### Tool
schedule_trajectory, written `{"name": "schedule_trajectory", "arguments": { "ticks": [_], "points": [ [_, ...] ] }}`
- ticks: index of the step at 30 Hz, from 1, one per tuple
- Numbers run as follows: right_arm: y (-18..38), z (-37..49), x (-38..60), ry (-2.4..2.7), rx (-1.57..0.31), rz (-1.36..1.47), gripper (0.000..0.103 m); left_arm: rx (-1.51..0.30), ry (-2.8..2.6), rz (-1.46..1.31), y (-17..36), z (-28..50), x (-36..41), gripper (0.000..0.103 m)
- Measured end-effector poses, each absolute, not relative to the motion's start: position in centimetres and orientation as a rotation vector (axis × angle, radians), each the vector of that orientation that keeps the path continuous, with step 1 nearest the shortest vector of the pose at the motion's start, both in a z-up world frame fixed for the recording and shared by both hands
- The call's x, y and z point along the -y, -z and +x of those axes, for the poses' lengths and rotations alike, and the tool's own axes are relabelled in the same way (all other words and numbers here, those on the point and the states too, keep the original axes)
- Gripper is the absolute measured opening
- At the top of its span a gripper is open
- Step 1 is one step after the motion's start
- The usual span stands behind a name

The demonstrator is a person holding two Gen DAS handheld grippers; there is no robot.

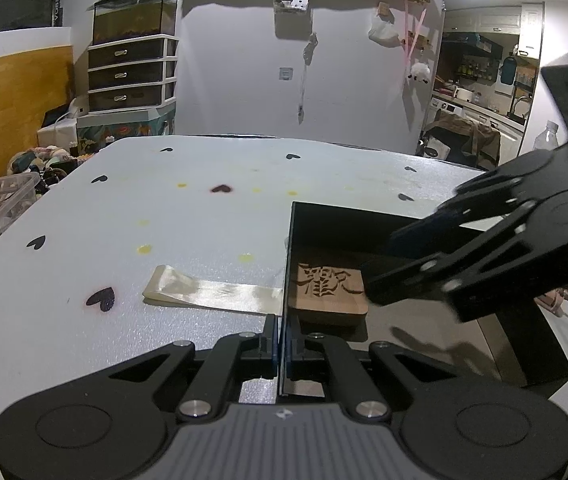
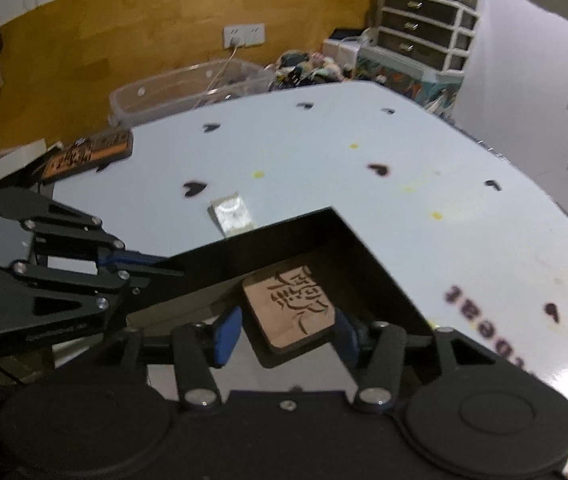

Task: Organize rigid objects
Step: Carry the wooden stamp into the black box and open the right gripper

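A carved wooden block [image 1: 326, 292] lies inside a black open box [image 1: 532, 344] on the pale table. My left gripper [image 1: 283, 344] is shut on the box's near left wall. My right gripper [image 2: 284, 334] is open inside the box, its blue pads [image 2: 226, 334] apart on either side of the wooden block [image 2: 292, 312] without clamping it. The right gripper [image 1: 384, 276] shows in the left wrist view reaching in from the right. The left gripper [image 2: 164, 266] shows in the right wrist view, clamped on the box wall [image 2: 220, 252].
A cream ribbon [image 1: 208, 290] lies on the table left of the box. An orange carved plaque [image 2: 88, 154] rests at the table's far left edge. A clear plastic bin [image 2: 188, 88] stands beyond the table. A small shiny packet [image 2: 232, 214] lies behind the box.
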State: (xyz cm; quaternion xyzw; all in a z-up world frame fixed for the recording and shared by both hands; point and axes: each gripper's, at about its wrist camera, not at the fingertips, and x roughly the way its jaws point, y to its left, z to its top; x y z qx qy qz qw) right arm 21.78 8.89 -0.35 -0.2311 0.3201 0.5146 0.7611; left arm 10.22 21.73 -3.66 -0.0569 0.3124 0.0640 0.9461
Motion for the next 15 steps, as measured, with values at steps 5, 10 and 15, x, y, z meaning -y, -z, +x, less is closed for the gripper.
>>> {"name": "schedule_trajectory", "arguments": {
  "ticks": [5, 10, 15],
  "points": [
    [-1.0, 21.0, -6.7, -1.066, -0.633, -0.467, 0.074, -0.636, -0.137, -0.117, 3.7, 10.3, -21.7, 0.003],
    [-2.2, 20.1, -4.1, -1.013, -0.585, -0.413, 0.085, -0.638, -0.142, -0.121, 3.7, 10.3, -21.6, 0.003],
    [-3.0, 19.3, -1.4, -0.951, -0.533, -0.364, 0.098, -0.639, -0.144, -0.124, 3.7, 10.3, -21.6, 0.003]
  ]
}}
